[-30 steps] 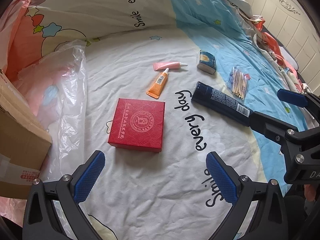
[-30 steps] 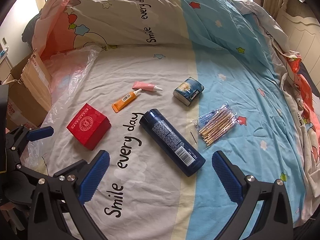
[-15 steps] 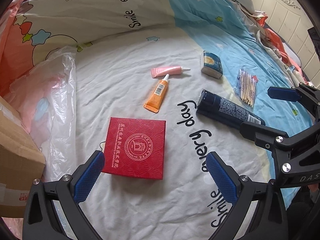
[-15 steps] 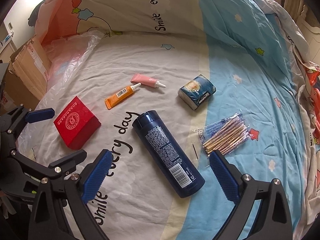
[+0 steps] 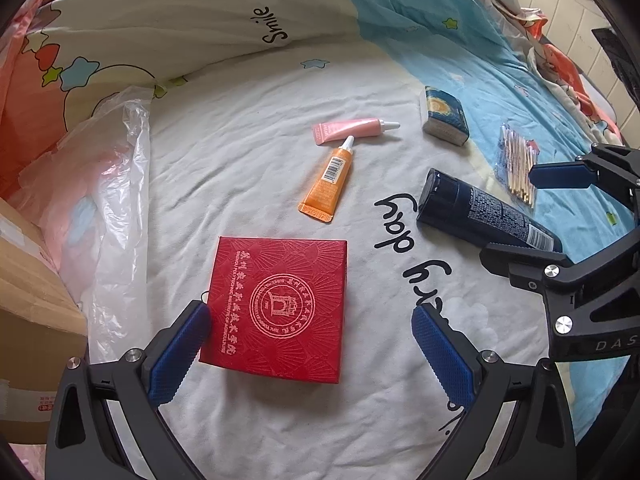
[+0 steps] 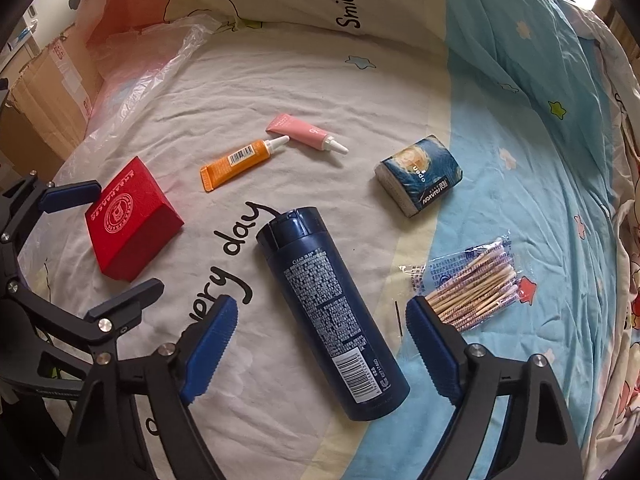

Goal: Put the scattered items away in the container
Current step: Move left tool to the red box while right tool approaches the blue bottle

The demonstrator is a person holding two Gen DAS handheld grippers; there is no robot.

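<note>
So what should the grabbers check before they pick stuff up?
1. Red box between the left gripper fingers: ok, but the pads are not yet pressing on it.
2. Dark blue bottle between the right gripper fingers: ok, jaws closing, no contact yet.
3. Cotton swab packet clear of the right finger: not ok, it sits right at the tip.
4. Grippers apart from each other: ok.
5. Cardboard box open and reachable: cannot tell.
</note>
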